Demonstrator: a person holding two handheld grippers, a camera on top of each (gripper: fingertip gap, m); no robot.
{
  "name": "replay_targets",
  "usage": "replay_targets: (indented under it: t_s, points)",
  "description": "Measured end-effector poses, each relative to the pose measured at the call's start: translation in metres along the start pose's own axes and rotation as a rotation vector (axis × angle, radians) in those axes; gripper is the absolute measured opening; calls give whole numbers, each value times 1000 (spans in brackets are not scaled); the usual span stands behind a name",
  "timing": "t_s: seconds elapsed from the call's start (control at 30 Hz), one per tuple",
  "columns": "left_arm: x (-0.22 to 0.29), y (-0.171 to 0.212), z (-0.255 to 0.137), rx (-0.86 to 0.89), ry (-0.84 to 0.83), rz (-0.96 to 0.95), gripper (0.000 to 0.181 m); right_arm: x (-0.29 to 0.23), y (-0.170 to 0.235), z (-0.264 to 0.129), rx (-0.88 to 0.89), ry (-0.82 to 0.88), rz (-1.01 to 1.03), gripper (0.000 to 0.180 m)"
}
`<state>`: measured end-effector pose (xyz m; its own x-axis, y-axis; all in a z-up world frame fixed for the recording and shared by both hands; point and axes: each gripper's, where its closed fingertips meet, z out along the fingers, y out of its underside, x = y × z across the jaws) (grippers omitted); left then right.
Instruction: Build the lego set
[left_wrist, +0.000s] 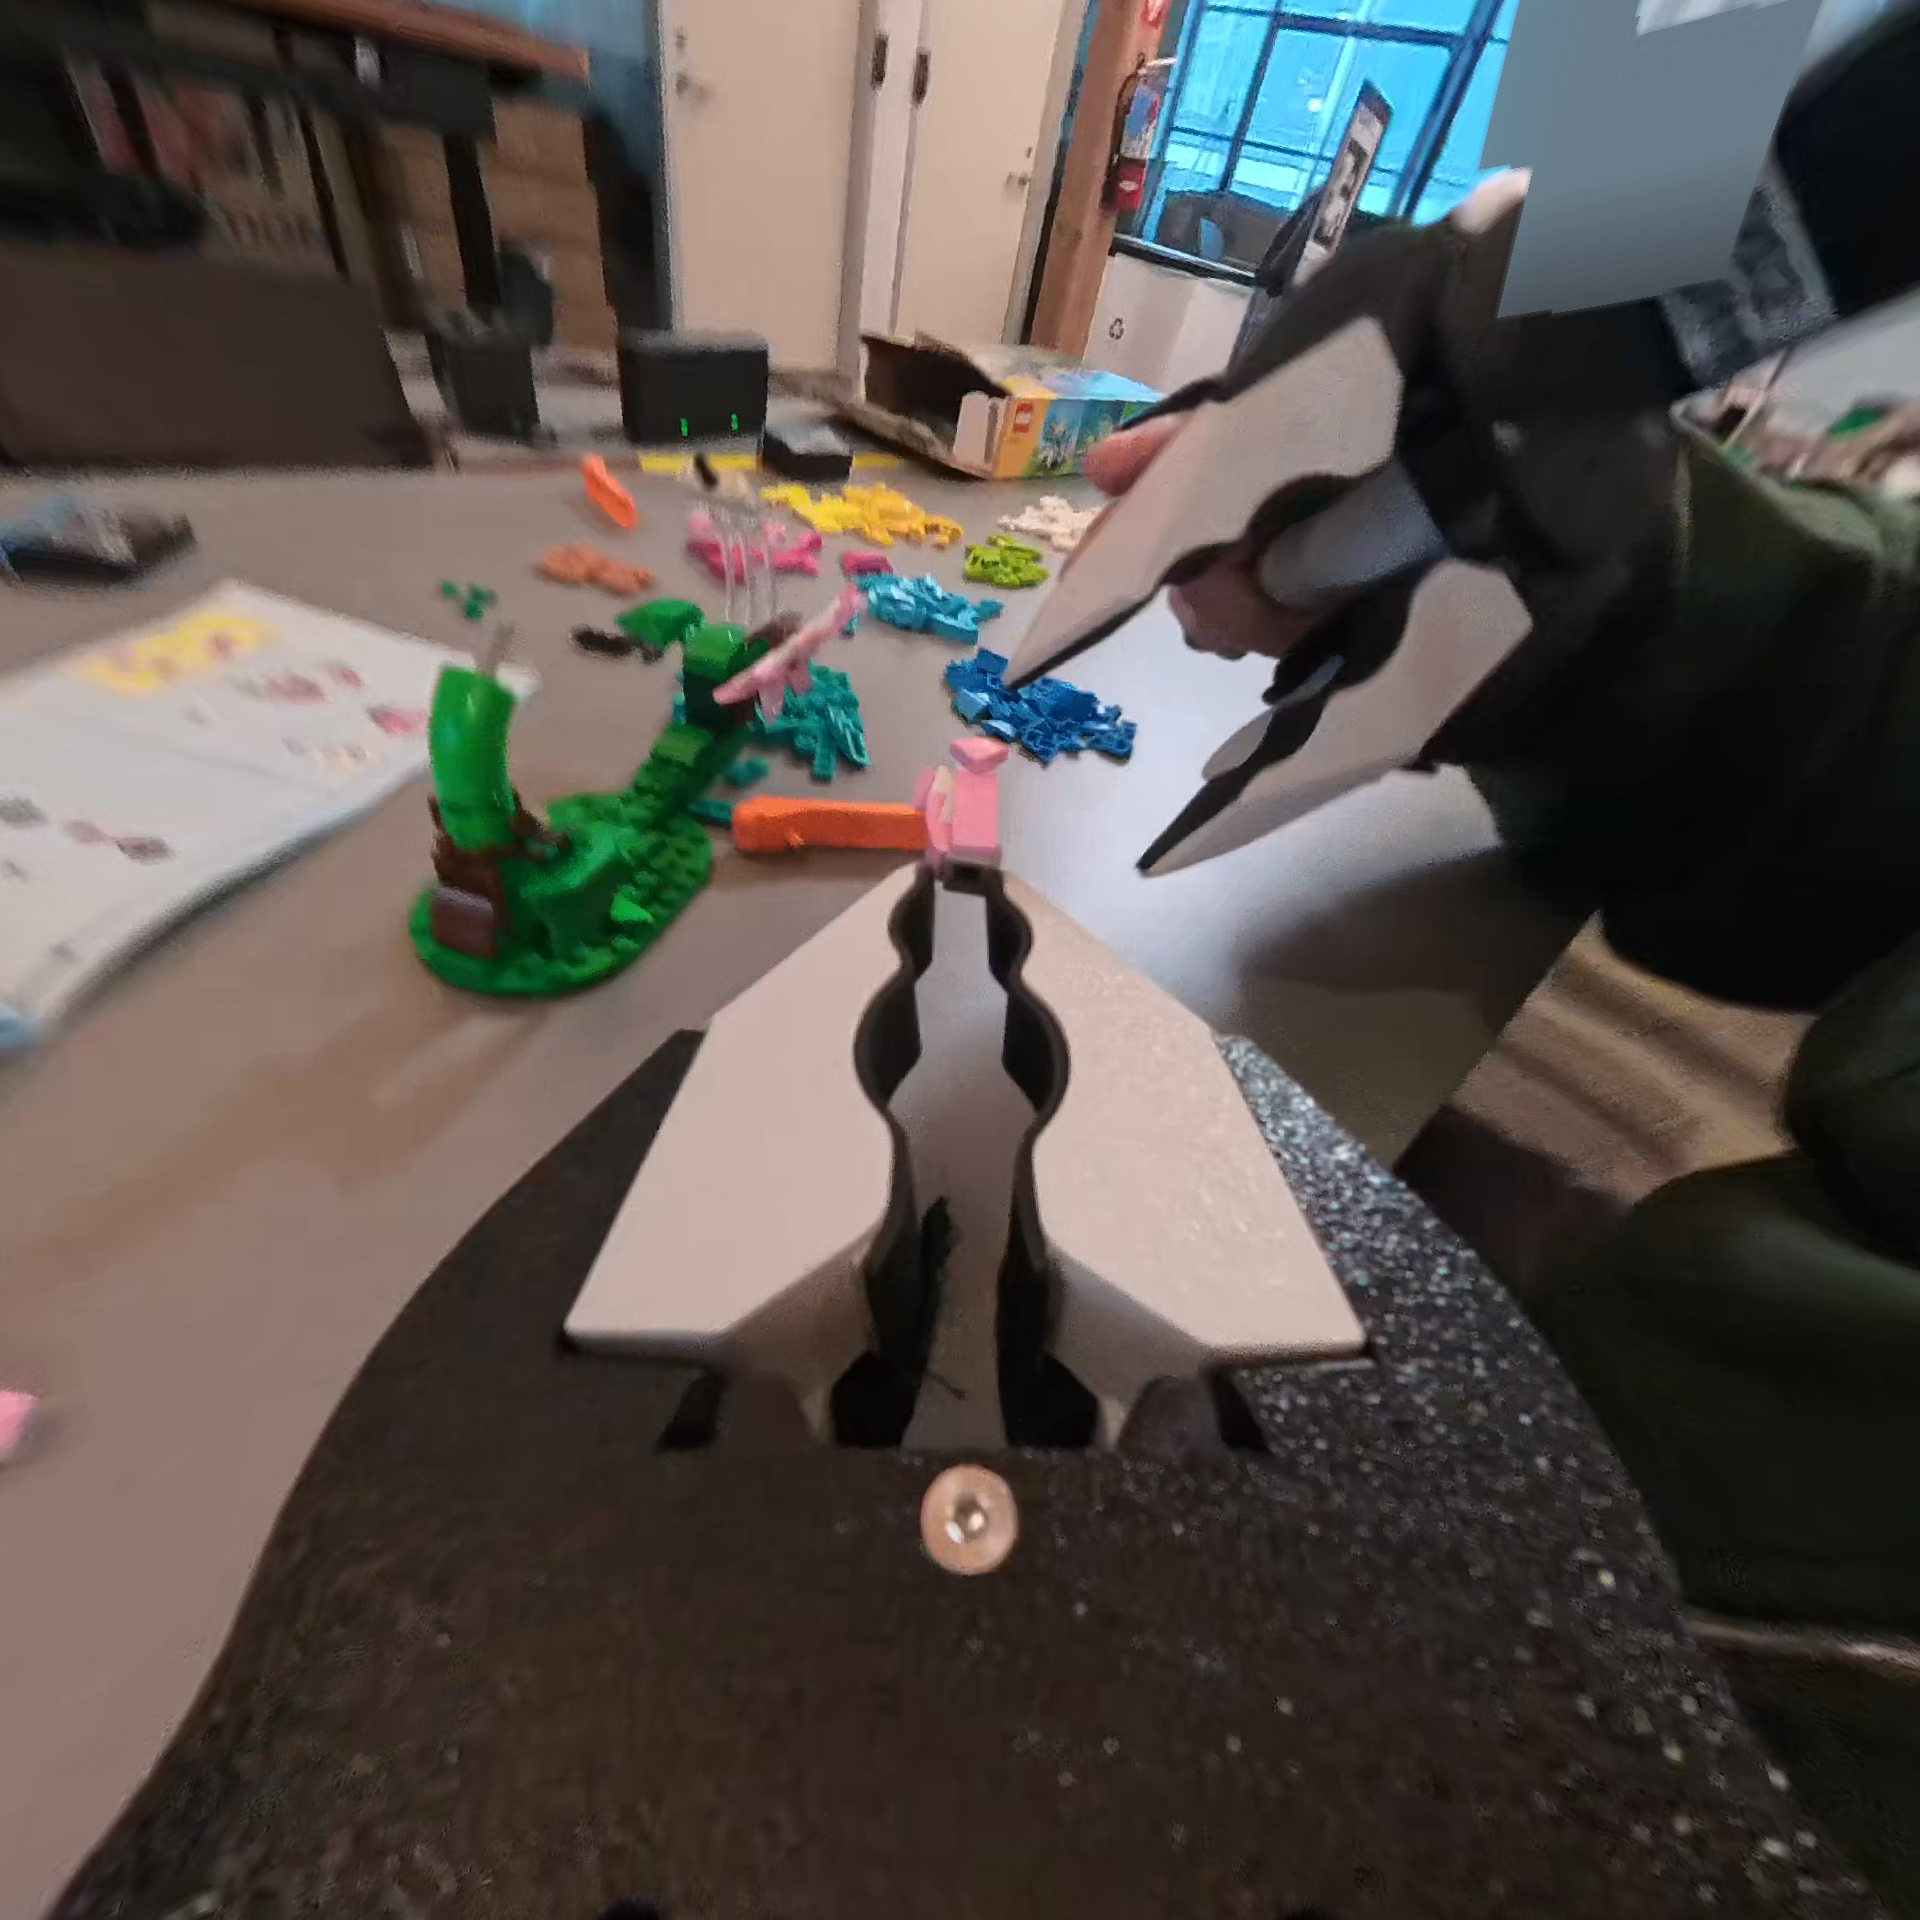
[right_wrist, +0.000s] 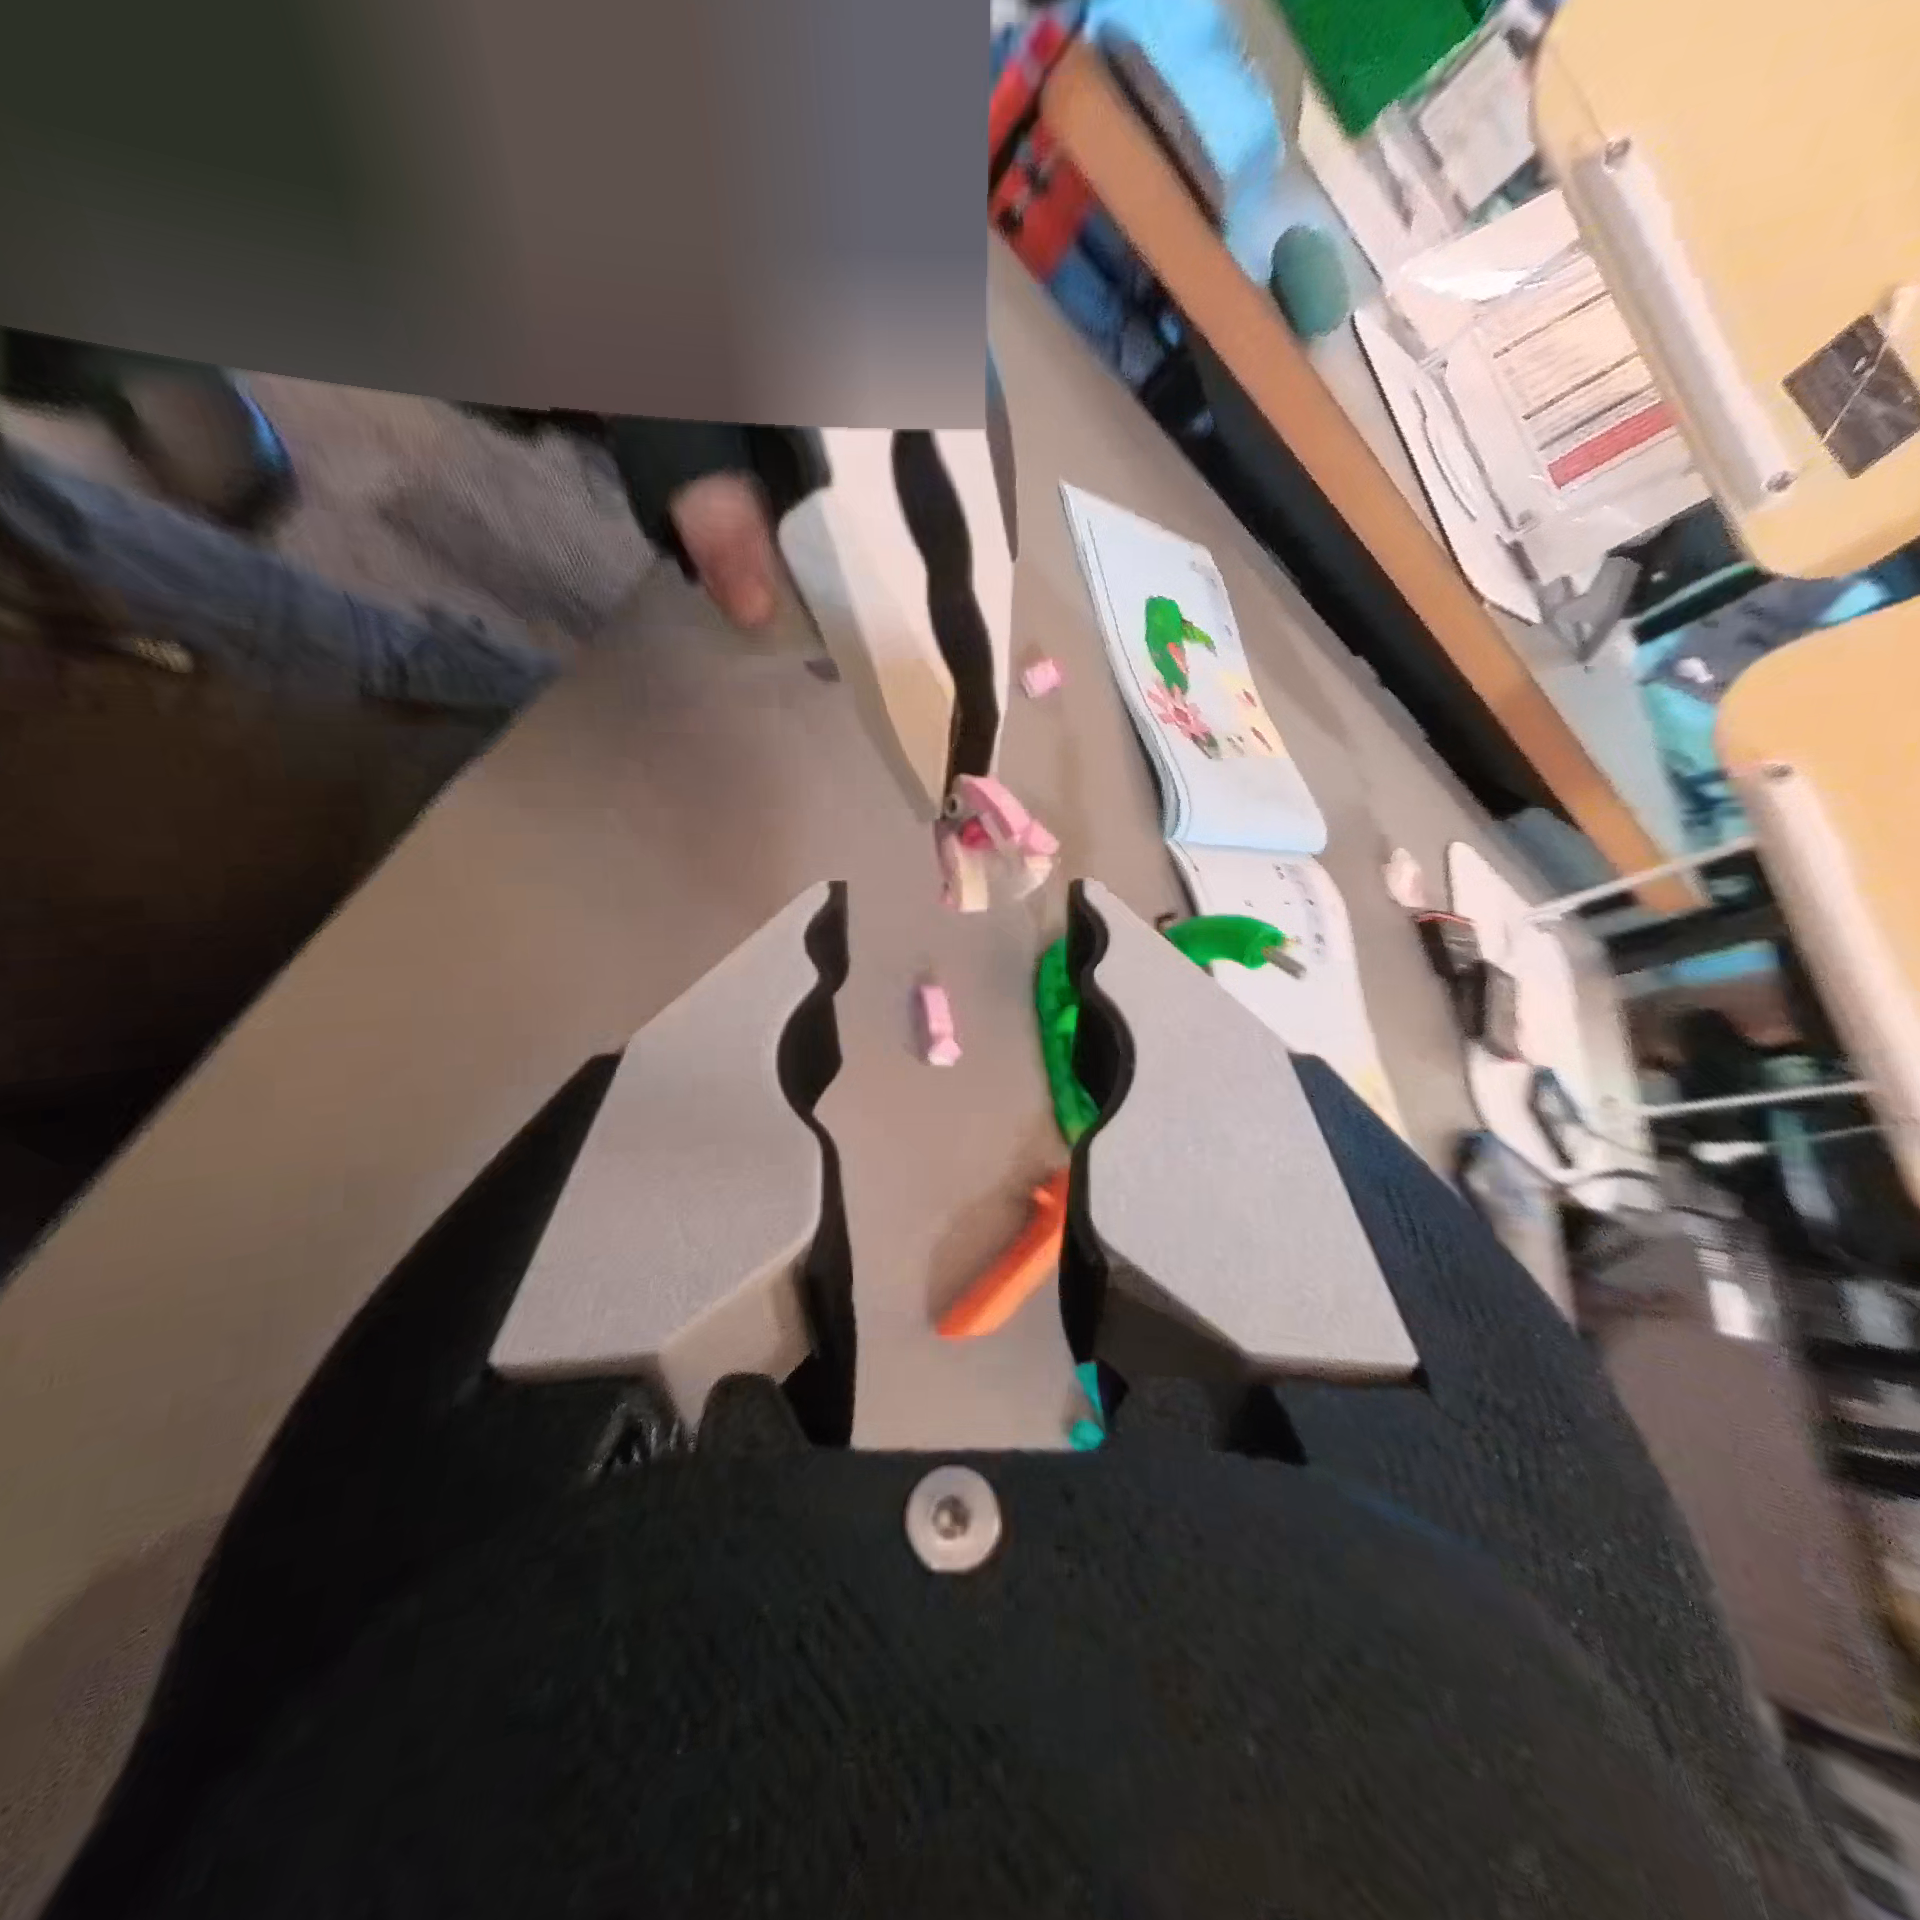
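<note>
You work over a wide grey-brown counter (left_wrist: 260, 1091), and an open white instruction booklet (left_wrist: 197, 748) lies on its far left side. Beside the booklet stands the green brick plant model on a round green base (left_wrist: 561, 862), and behind it the loose bricks lie sorted in small piles by colour, the dark blue pile (left_wrist: 1039, 712) nearest to your right tool (left_wrist: 1081, 769).

Your left tool (left_wrist: 961, 883) is pressed together on the small pink brick assembly (left_wrist: 966, 816), which stands up out of its tips, above the counter. Just behind it lies the long orange brick separator (left_wrist: 826, 826), flat on the counter.

Your right tool (right_wrist: 956, 899) is spread and holds nothing. In the right wrist view, the pink assembly (right_wrist: 987, 842) hangs just ahead of its open tips, nearly on the line between them. One loose small pink brick (right_wrist: 935, 1023) lies on the counter below the gap, so I think the right tool is the nearer one to take it.
</note>
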<state>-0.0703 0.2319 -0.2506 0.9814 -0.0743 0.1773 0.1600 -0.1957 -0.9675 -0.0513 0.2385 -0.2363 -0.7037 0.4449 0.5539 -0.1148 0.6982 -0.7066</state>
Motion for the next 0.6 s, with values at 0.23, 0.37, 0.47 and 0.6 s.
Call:
replay_targets:
  t_s: [0.23,0.37,0.47,0.6]
  points:
    - [22,-8,-8,114,53,372,8,0,-22,-11,354,-104,264,33]
    - [31,-8,-9,150,55,500,8,1,-30,-17,499,-37,271,27]
    - [29,-11,-8,160,14,496,8,0,-25,-20,499,-13,279,31]
    - [21,-32,-10,241,59,99,8,16,-24,-23,512,136,253,36]
